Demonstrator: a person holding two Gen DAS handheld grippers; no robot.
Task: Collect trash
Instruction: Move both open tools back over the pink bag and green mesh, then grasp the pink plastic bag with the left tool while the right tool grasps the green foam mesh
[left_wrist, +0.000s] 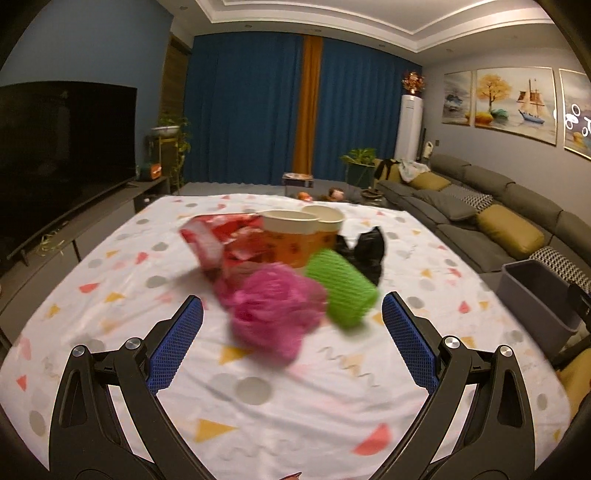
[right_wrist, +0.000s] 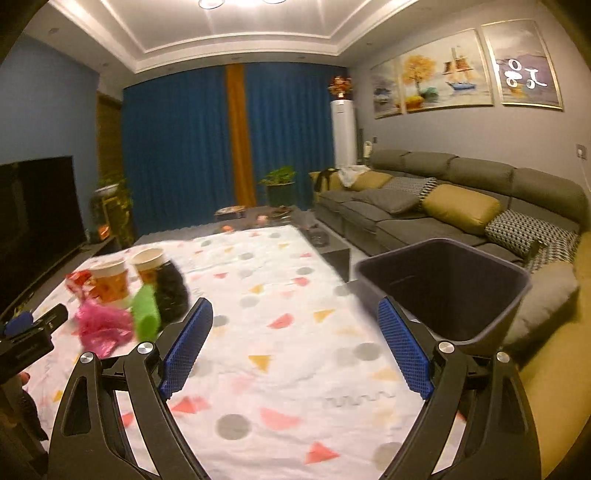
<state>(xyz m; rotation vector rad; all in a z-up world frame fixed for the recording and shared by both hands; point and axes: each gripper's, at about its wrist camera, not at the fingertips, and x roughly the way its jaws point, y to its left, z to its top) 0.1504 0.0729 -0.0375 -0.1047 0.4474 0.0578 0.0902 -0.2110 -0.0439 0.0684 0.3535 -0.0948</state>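
On the tabletop (left_wrist: 110, 332), left of your gray bin (right_wrist: 448, 291), sit two light, crushable paper cups (left_wrist: 291, 240), a springy green foam sleeve (left_wrist: 341, 291) and a soft pink mesh wad (left_wrist: 273, 310) directly ahead of your spread, empty left tool (left_wrist: 291, 314); pinch its bulk, right tool (right_wrist: 295, 321) likewise spread.

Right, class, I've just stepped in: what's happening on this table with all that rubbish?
A person holding a tool in each hand is collecting trash. The left tool is open, pointed at a pink net in a pile with a green foam sleeve, two paper cups, a red wrapper and a black bag. The right tool is open and empty, near the grey bin at the table edge. Nothing is gripped yet.
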